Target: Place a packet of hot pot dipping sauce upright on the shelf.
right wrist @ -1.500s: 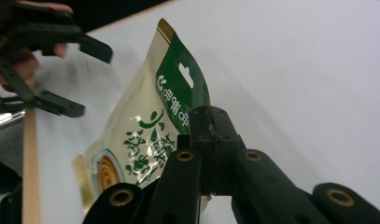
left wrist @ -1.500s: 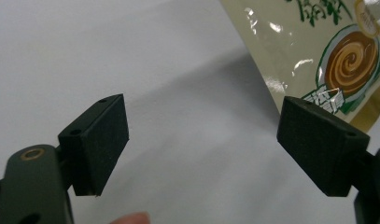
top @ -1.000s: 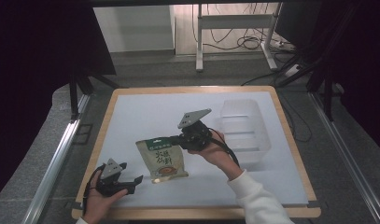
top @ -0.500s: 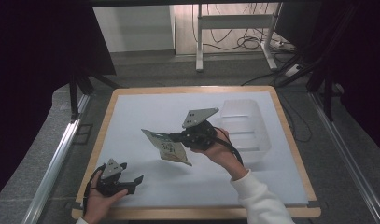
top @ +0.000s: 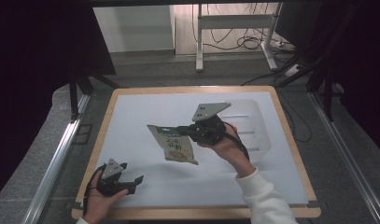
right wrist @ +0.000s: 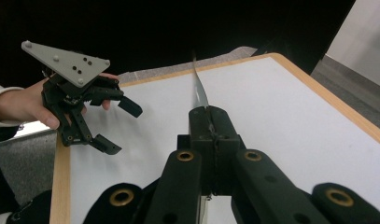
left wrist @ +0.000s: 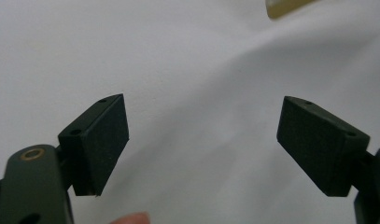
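From the high view, your right gripper (top: 184, 131) is raised over the middle of the white table (top: 131, 121), its jaws pinched tight on the upper right corner of a snack packet (top: 173, 144). The packet hangs tilted, lifted clear of the surface, with a clear plastic bin (top: 255, 128) just to its right. Your left gripper (top: 131, 183) rests near the table's near left corner, jaws spread wide, holding nothing.

In the left gripper view, the two black jaws stand far apart over bare white tabletop.

In the right gripper view, the jaws are closed together on the packet's thin edge (right wrist: 199, 93), seen end-on. Your left hand (right wrist: 24, 105) holds the left gripper (right wrist: 120, 126), open, farther off.
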Available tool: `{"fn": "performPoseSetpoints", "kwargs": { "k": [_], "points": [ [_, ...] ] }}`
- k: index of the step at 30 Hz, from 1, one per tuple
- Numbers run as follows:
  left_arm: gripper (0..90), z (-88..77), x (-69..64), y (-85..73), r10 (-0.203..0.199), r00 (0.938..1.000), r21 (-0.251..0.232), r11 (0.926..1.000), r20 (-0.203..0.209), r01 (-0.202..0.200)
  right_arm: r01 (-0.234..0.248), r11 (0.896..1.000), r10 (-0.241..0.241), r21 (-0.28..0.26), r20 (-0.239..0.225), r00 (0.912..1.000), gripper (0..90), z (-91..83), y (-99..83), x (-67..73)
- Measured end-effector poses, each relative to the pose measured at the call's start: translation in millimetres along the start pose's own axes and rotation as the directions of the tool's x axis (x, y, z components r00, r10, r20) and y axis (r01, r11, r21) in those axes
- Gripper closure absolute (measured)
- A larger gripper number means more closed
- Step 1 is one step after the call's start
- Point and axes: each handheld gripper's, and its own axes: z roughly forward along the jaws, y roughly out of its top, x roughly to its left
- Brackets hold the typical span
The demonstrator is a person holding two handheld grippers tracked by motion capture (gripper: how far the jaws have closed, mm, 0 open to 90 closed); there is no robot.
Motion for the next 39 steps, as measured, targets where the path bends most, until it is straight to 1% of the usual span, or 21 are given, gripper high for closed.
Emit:
{"fn": "performPoseSetpoints", "kwargs": {
  "k": [3, 9, 10, 11, 12, 13, 16, 17, 18, 19, 20, 21, 22, 26, 27, 30, 36, 39],
  "points": [
    [16.8, 0.7, 0.2, -0.2, 0.000, 1.0000, 0.003, 1.0000, -0.005, 0.000, -0.009, 1.000, 0.009, -0.002, 0.004, 0.9999, 89.6, -4.8, 0.2, -3.4],
    [16.8, 1.1, 0.3, -0.3, 0.000, 1.0000, 0.003, 1.0000, -0.003, 0.000, -0.026, 0.999, 0.025, 0.031, 0.029, 0.9993, 89.6, -19.4, 5.6, -15.5],
    [16.8, 1.1, 0.3, -0.3, 0.000, 1.0000, 0.003, 1.0000, -0.003, 0.000, -0.026, 0.999, 0.025, 0.031, 0.029, 0.9993, 89.6, -19.4, 5.6, -15.5],
    [16.8, 1.1, 0.4, -0.3, 0.000, 1.0000, 0.002, 1.0000, -0.001, 0.000, -0.031, 0.999, 0.029, 0.045, 0.034, 0.9990, 89.6, -22.4, 8.2, -18.9],
    [16.8, 0.9, 0.5, -0.3, 0.000, 1.0000, 0.001, 1.0000, 0.000, 0.000, -0.031, 0.999, 0.029, 0.045, 0.034, 0.9990, 89.6, -22.4, 8.2, -18.9],
    [16.8, 0.0, 0.4, -0.2, 0.001, 1.0000, -0.001, 1.0000, 0.002, -0.001, -0.034, 0.998, 0.032, 0.059, 0.043, 0.9986, 89.6, -24.2, 10.9, -21.5],
    [16.8, -0.6, 0.1, -0.2, 0.001, 1.0000, -0.006, 1.0000, 0.003, -0.001, -0.035, 0.997, 0.031, 0.071, 0.050, 0.9983, 89.7, -25.3, 13.7, -23.2],
    [16.8, -1.2, -0.2, -0.1, 0.002, 1.0000, -0.006, 1.0000, 0.004, -0.002, -0.032, 0.996, 0.027, 0.082, 0.064, 0.9976, 89.7, -26.4, 16.9, -23.9],
    [16.8, -1.2, -0.2, -0.1, 0.002, 1.0000, -0.006, 1.0000, 0.004, -0.002, -0.032, 0.996, 0.027, 0.082, 0.064, 0.9976, 89.7, -26.4, 16.9, -23.9],
    [16.8, -1.3, -0.2, 0.0, 0.002, 1.0000, -0.006, 1.0000, 0.005, -0.002, -0.023, 0.996, 0.016, 0.090, 0.081, 0.9966, 89.6, -28.8, 19.8, -24.3],
    [16.8, -1.3, -0.2, 0.0, 0.002, 1.0000, -0.006, 1.0000, 0.005, -0.002, -0.023, 0.996, 0.016, 0.090, 0.081, 0.9966, 89.6, -28.8, 19.8, -24.3],
    [16.8, -0.7, -0.2, -0.1, 0.002, 1.0000, -0.007, 1.0000, 0.004, -0.002, -0.018, 0.995, 0.009, 0.097, 0.091, 0.9958, 89.6, -31.7, 21.7, -25.3],
    [16.8, -0.6, -0.2, 0.0, 0.003, 1.0000, -0.006, 1.0000, 0.004, -0.002, -0.022, 0.995, 0.013, 0.102, 0.096, 0.9953, 89.6, -33.1, 22.3, -26.2],
    [16.8, -0.5, -0.4, 0.0, 0.002, 1.0000, -0.005, 1.0000, 0.005, -0.002, -0.030, 0.994, 0.019, 0.110, 0.104, 0.9944, 89.6, -36.4, 22.9, -31.2],
    [16.8, -0.4, -0.5, 0.1, 0.002, 1.0000, -0.004, 1.0000, 0.005, -0.002, -0.039, 0.993, 0.026, 0.115, 0.106, 0.9940, 89.6, -38.4, 23.4, -34.2],
    [16.8, 0.1, -0.6, 0.2, 0.001, 1.0000, 0.000, 1.0000, 0.005, -0.001, -0.036, 0.993, 0.024, 0.117, 0.105, 0.9942, 89.6, -40.4, 24.1, -37.1],
    [16.7, 0.2, -1.2, 0.1, 0.002, 1.0000, 0.000, 1.0000, 0.009, -0.002, -0.039, 0.992, 0.024, 0.122, 0.120, 0.9925, 89.6, -44.7, 27.8, -42.2],
    [16.8, -0.1, -1.1, 0.1, 0.001, 1.0000, -0.002, 1.0000, 0.009, -0.001, -0.041, 0.992, 0.025, 0.123, 0.134, 0.9907, 89.6, -48.1, 31.0, -46.1]
  ]
}}
